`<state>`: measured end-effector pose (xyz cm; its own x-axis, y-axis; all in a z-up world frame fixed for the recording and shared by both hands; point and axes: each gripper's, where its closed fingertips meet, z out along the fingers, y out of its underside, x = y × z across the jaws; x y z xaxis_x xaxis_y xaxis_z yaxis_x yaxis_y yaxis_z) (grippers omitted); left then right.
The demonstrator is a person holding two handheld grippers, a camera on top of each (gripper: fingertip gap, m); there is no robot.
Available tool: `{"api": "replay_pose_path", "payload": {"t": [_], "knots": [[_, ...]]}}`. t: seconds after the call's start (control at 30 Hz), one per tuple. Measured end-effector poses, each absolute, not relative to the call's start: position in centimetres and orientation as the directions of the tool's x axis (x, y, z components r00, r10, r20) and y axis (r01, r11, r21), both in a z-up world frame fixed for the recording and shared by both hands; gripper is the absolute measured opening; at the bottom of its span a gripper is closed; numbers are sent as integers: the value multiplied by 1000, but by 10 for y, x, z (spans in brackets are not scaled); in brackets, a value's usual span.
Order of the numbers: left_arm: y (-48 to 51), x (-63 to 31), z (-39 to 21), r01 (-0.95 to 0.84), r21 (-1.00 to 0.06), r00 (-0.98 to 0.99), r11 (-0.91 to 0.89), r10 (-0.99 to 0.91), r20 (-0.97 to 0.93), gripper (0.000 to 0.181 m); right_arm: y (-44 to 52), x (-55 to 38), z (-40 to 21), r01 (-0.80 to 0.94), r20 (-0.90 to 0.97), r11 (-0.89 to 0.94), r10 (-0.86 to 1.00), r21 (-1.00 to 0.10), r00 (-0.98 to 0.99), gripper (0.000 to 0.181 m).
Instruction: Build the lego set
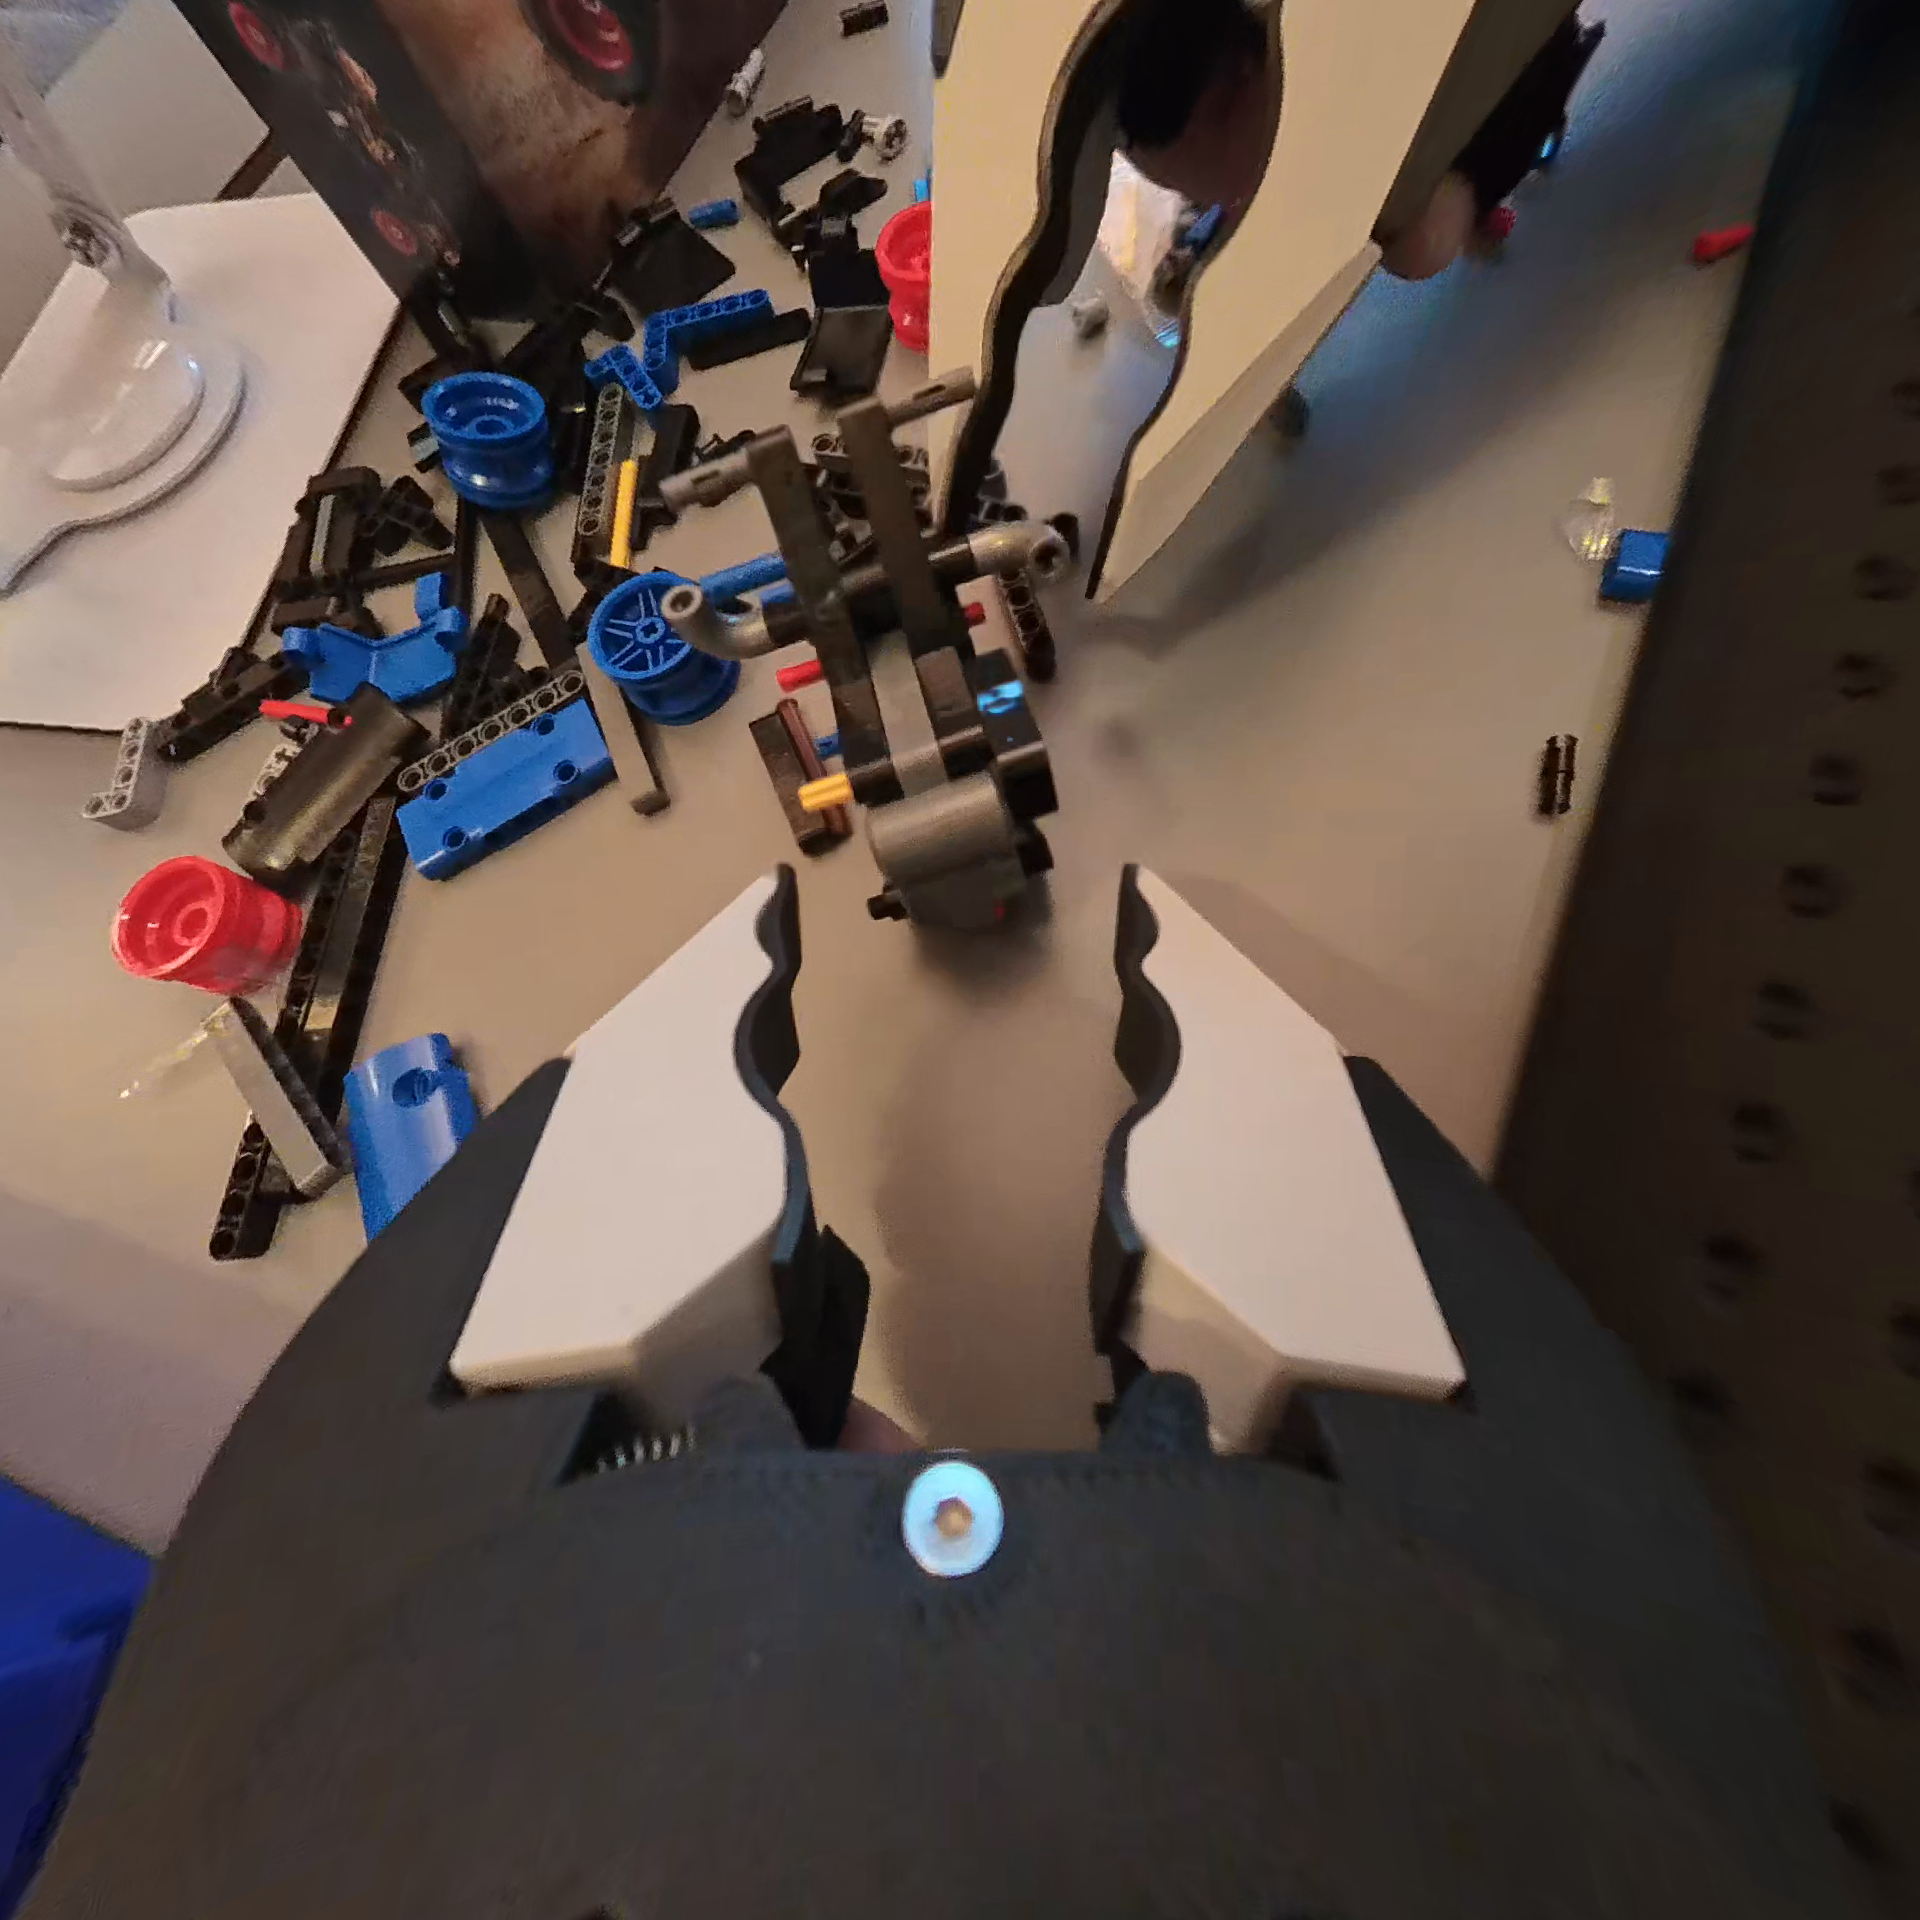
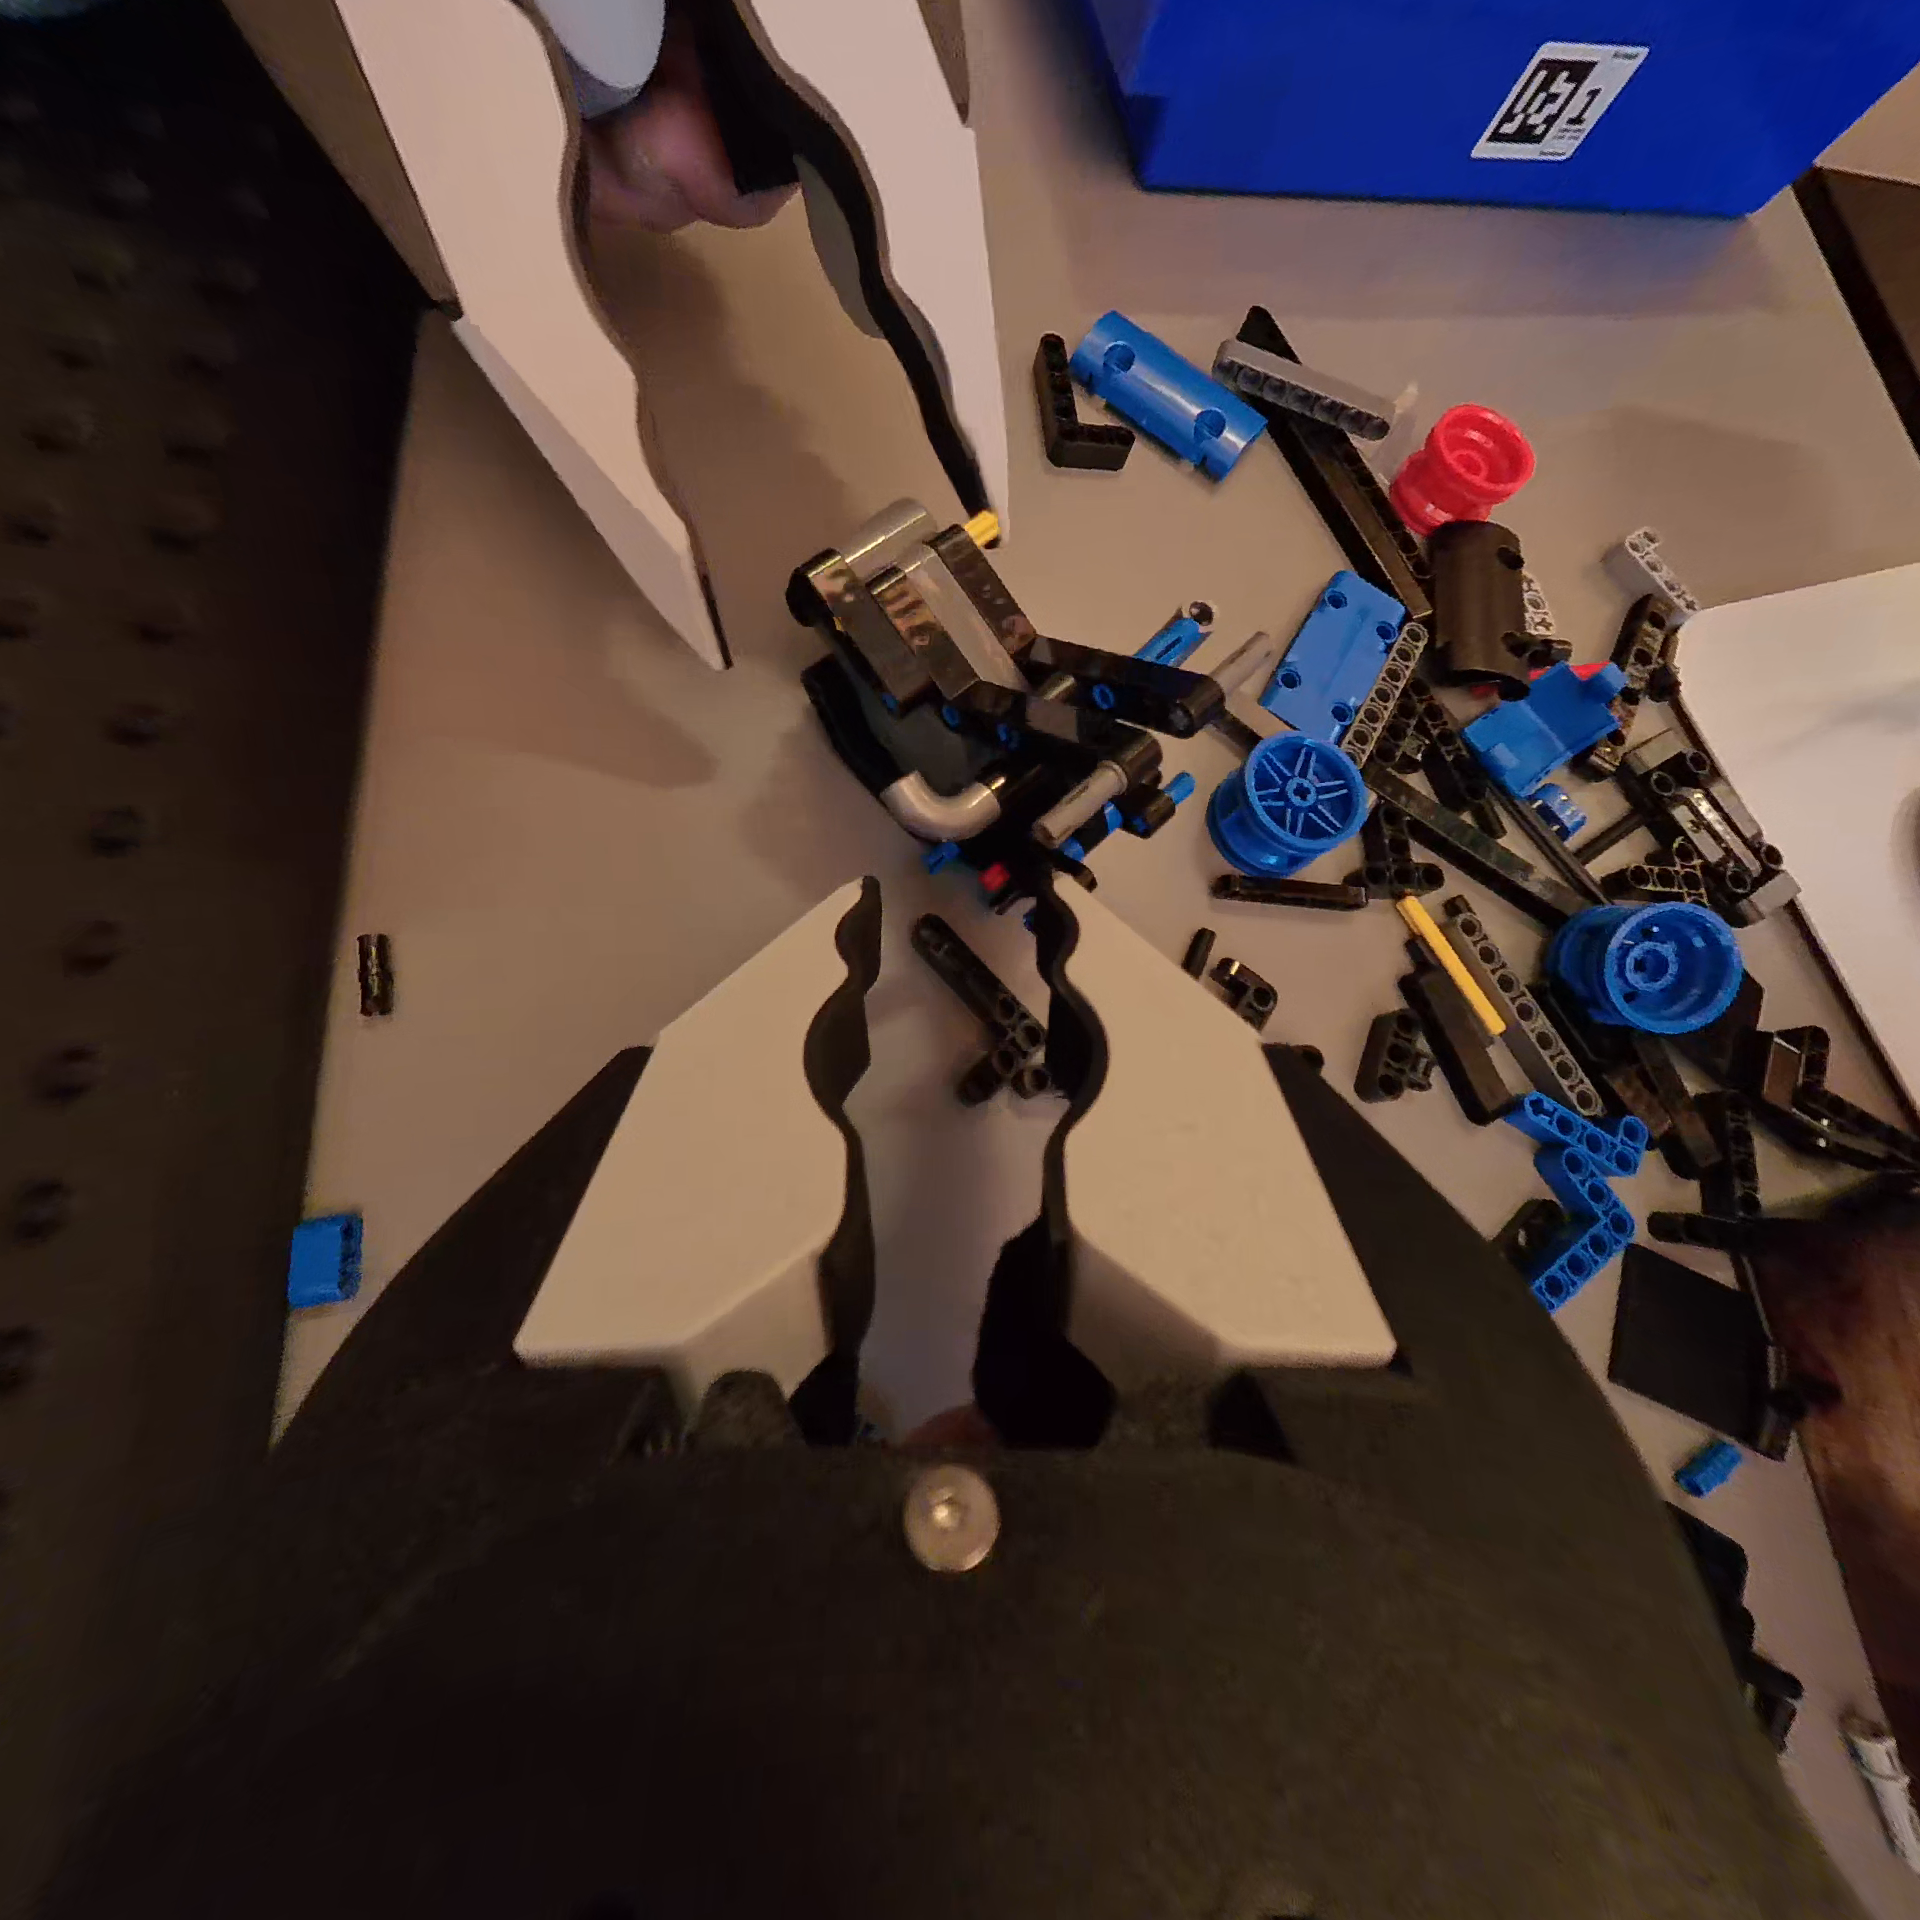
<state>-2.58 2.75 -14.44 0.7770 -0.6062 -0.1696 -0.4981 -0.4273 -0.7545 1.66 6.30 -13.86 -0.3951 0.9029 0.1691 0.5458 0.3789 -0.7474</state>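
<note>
Lying on the grey tabletop (image 1: 1299, 727) between both tongs, the partly built lego model (image 1: 914, 686) had bare surface toward the dark perforated edge strip (image 1: 1766, 935) and loose pieces (image 1: 499, 675) crowding its other side. The left tongs (image 1: 956, 883) stood wide apart, empty, just short of its grey end. The right tongs (image 2: 966, 894) were narrower, empty, tips at its opposite end. Its long axis ran from one tongs toward the other.

Blue wheel hubs (image 2: 1288, 798), red hub (image 2: 1460, 465)
</note>
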Motion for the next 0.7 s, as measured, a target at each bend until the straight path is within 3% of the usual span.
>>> {"api": "replay_pose_path", "payload": {"t": [0.7], "knots": [[33,-28,-146,-473,-776,814,-417,-544,-203,59,88,19,-142,562,186,356,923,-747,-337,36]]}}
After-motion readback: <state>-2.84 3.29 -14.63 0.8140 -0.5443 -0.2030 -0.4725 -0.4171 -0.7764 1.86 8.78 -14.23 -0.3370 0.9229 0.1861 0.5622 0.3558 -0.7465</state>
